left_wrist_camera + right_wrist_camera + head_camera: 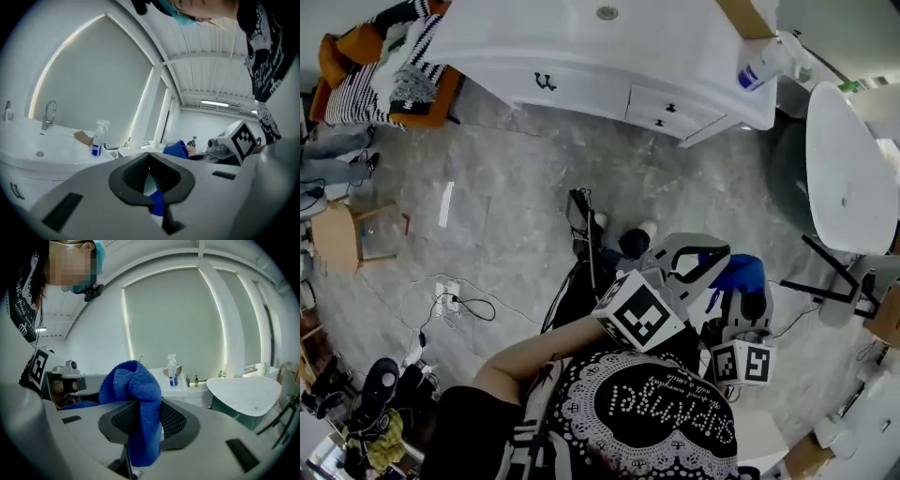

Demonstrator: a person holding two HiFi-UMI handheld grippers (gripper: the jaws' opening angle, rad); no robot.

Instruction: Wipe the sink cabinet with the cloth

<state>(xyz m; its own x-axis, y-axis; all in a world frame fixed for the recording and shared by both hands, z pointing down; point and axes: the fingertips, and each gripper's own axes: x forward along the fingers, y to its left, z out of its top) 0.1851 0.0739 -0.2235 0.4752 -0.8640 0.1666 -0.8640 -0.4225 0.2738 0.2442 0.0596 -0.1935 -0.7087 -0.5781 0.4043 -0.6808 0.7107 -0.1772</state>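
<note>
My right gripper [145, 422] pinches the cloth [132, 385], my left gripper [151, 180] nips a sliver of it; away from the cabinet [581, 86], this loose bunch may slip free mid-wipe.

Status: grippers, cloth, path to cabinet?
Right hand-held gripper shut on blue cloth. Left hand-held gripper pinches its corner. Sink cabinet ahead; floor cables between.

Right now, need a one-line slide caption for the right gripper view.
Right gripper clamped on a bunched blue cloth, with the sink cabinet and spray bottle beyond.
</note>
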